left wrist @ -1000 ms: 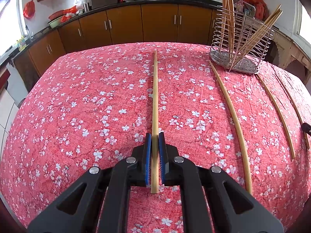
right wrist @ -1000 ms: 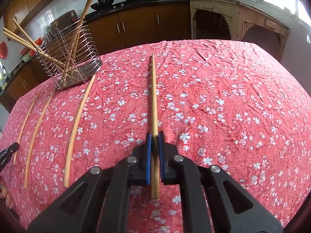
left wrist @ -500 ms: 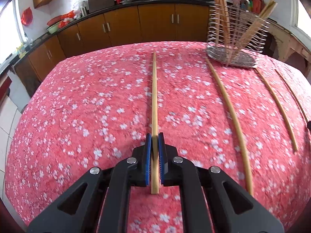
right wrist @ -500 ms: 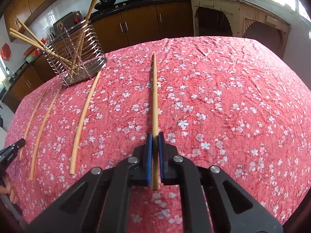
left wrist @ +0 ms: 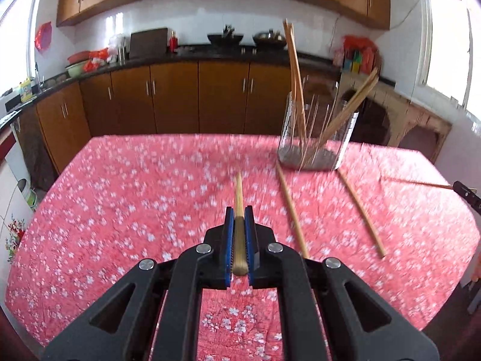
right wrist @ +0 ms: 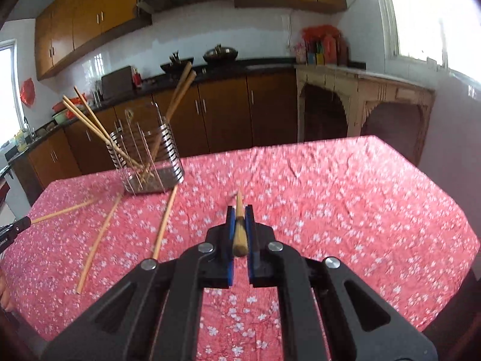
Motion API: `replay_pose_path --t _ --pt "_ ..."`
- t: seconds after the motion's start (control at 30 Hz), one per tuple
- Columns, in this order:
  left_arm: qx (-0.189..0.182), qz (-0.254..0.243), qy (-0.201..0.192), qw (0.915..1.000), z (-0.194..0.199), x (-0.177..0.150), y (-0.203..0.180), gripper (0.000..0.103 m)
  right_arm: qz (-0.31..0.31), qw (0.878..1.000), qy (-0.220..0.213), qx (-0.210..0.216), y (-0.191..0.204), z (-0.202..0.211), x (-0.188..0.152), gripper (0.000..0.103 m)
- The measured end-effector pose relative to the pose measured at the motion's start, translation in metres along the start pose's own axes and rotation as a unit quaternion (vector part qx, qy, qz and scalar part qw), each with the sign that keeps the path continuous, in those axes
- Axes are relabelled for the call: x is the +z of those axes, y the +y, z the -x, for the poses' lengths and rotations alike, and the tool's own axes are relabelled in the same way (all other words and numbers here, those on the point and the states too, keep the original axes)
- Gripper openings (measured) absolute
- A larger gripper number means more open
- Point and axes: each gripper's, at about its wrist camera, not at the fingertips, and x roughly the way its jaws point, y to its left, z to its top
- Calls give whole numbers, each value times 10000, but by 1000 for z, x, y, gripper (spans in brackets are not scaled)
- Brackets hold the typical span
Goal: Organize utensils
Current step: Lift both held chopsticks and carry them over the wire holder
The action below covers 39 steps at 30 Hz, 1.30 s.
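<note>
Left gripper [left wrist: 239, 225] is clamped on a bamboo chopstick [left wrist: 239, 198] at frame centre; right gripper [right wrist: 239, 225] likewise grips its own chopstick [right wrist: 239, 207]. Tilt each tip-down over the wire utensil holder [right wrist: 147, 162], upper left in the right view, then release inside the rim.

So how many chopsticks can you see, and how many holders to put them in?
Chopsticks standing in the wire holder: 4
Chopsticks lying on the tablecloth: 2
Chopsticks held, one in the left gripper, one in the right gripper: 2
Wire holder: 1
Total: 9
</note>
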Motion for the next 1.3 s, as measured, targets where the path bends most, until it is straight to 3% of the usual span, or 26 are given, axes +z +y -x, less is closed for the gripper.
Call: replay_pose_path --t 0.37,1.1,1.3 --pt "-44 278 -511 9983 25 28 7 7 -85 9971 -661 375 9 26 26 8" --pt "-19 173 -805 9966 27 65 -4 7 81 9947 -878 526 26 21 65 8" --pt "-177 87 -980 9950 32 92 -22 7 105 9920 -997 763 40 21 98 8"
